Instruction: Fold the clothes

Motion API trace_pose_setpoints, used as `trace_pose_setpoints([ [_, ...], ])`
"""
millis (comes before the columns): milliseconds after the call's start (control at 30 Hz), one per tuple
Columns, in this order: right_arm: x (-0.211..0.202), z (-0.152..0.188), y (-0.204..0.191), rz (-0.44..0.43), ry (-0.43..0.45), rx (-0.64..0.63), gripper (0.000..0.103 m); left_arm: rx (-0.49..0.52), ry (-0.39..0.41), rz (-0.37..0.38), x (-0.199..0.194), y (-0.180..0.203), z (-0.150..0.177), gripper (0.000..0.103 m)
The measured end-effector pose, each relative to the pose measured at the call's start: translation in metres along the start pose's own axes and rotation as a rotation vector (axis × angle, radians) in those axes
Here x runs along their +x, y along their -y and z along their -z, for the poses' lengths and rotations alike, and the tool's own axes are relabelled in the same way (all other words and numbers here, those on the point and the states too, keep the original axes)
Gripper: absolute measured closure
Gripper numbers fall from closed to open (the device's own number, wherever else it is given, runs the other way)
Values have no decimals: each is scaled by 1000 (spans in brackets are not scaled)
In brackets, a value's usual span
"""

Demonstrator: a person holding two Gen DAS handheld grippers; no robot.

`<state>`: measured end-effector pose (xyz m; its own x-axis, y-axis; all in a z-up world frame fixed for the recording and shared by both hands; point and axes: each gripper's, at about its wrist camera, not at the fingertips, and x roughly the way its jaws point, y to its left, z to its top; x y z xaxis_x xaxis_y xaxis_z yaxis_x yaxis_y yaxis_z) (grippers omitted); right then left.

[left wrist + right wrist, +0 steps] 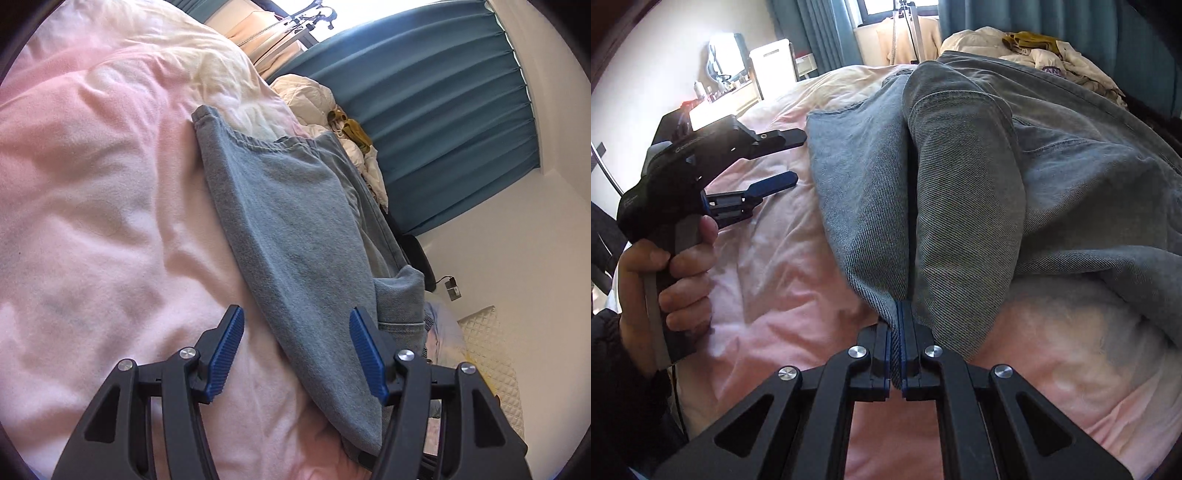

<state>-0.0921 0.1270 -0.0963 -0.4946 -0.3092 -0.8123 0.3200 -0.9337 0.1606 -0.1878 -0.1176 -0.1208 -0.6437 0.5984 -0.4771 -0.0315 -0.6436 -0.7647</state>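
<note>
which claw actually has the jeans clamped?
The right claw: its jaws are shut on a fold of the jeans. The left claw stands open, nothing pinched, beside the denim over the pink blanket.

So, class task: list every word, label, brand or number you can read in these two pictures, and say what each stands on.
"AN": purple letters, cut off, on the white garment heaped beyond the jeans.
Raised lettering on the left claw's black body: too blurred to read.
Left wrist view: no text.
</note>
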Motion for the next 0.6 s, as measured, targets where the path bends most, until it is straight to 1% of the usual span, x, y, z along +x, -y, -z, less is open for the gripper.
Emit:
trace_pose_setpoints([
  [67,0,-1,3,-18,-9,9,99,-3,9,-6,4,-3,-3,42],
  [133,-2,-3,10,-61,-19,56,97,-1,17,-15,7,-4,-6,42],
  [233,-9,-7,20,-123,-14,112,97,4,27,-34,13,-6,-14,42],
  [300,-13,-9,25,-159,-9,144,97,-8,40,-51,21,-9,-27,42],
  [367,-16,-7,30,-177,-5,155,96,-25,47,-72,31,-13,-41,42],
  [433,-15,-2,33,-205,-10,176,95,-68,32,-69,43,-22,-56,42],
  [500,-13,0,34,-224,-9,186,93,-105,34,-62,52,-32,-70,42],
  [533,-13,0,34,-225,-4,181,93,-120,33,-62,56,-36,-78,45],
  [600,-15,1,31,-228,9,160,93,-146,32,-84,62,-39,-92,57],
])
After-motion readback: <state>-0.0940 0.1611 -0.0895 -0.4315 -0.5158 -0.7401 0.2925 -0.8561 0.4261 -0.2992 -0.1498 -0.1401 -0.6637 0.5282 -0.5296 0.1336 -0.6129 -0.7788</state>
